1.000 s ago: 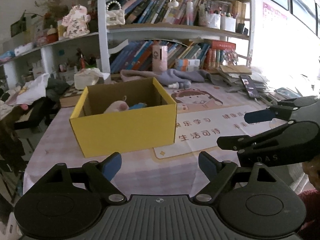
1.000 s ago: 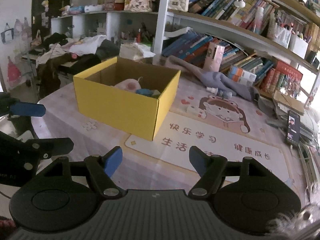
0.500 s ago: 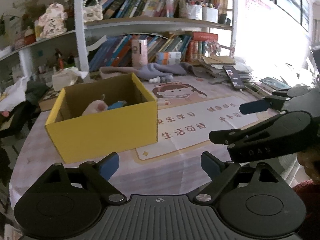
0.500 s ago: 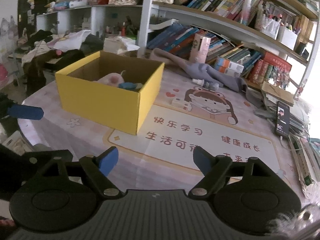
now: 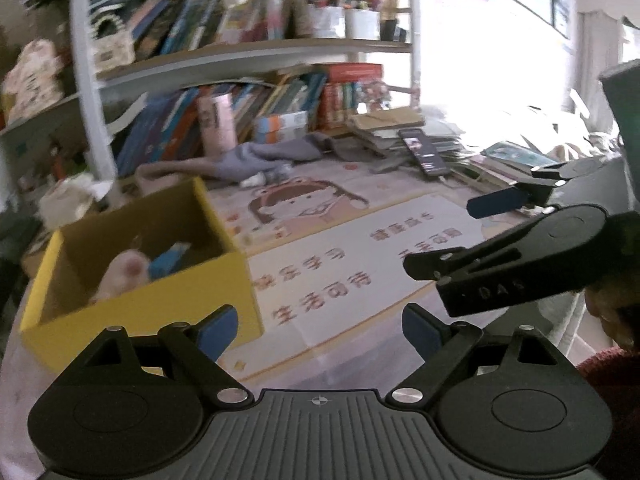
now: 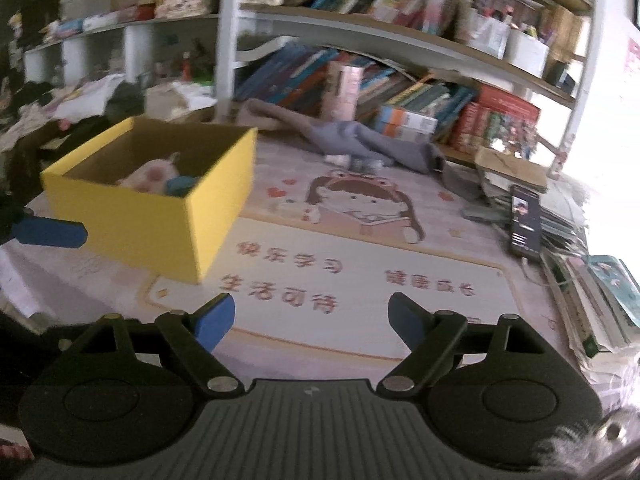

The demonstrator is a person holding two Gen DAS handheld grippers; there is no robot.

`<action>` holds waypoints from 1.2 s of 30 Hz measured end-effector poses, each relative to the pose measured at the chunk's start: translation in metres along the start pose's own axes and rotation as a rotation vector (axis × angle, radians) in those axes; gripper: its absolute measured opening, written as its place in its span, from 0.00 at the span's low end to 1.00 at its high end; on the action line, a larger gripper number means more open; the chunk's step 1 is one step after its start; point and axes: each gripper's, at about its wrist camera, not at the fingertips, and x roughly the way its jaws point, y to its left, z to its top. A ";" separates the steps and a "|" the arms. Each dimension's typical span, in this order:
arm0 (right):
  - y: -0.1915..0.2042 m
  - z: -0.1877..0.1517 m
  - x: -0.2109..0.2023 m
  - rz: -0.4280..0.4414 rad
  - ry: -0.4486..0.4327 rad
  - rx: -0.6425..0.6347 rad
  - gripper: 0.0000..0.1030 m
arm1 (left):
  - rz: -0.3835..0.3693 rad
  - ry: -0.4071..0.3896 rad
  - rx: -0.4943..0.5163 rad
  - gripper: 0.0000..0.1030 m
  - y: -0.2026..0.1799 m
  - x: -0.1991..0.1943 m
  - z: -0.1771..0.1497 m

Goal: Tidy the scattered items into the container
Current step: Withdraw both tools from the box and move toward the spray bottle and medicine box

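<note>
Both of my views have swung rightward; yellow cardboard box (image 5: pixel 136 312) now sits left on the worktop (image 6: pixel 460 292), pink plush toy (image 6: pixel 154 172) inside. Left gripper (image 5: pixel 320 330) and right gripper (image 6: pixel 312 320) fingers spread apart, holding nothing.

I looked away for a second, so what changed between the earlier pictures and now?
Both cameras swung right: the yellow cardboard box slid toward the left edge of each view, and the frames blur. Nothing was grasped or released. The left gripper and right gripper stay open and empty; the pink plush toy remains in the box.
</note>
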 end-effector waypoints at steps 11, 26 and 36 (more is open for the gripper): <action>-0.041 0.012 0.032 -0.046 0.018 0.022 0.81 | -0.068 0.018 0.039 0.89 -0.013 0.051 0.024; -0.116 0.057 0.102 0.037 0.024 -0.056 0.81 | -0.006 0.061 -0.054 0.89 -0.027 0.134 0.076; -0.173 0.092 0.171 0.151 0.010 -0.093 0.82 | 0.157 0.087 -0.162 0.89 -0.028 0.190 0.105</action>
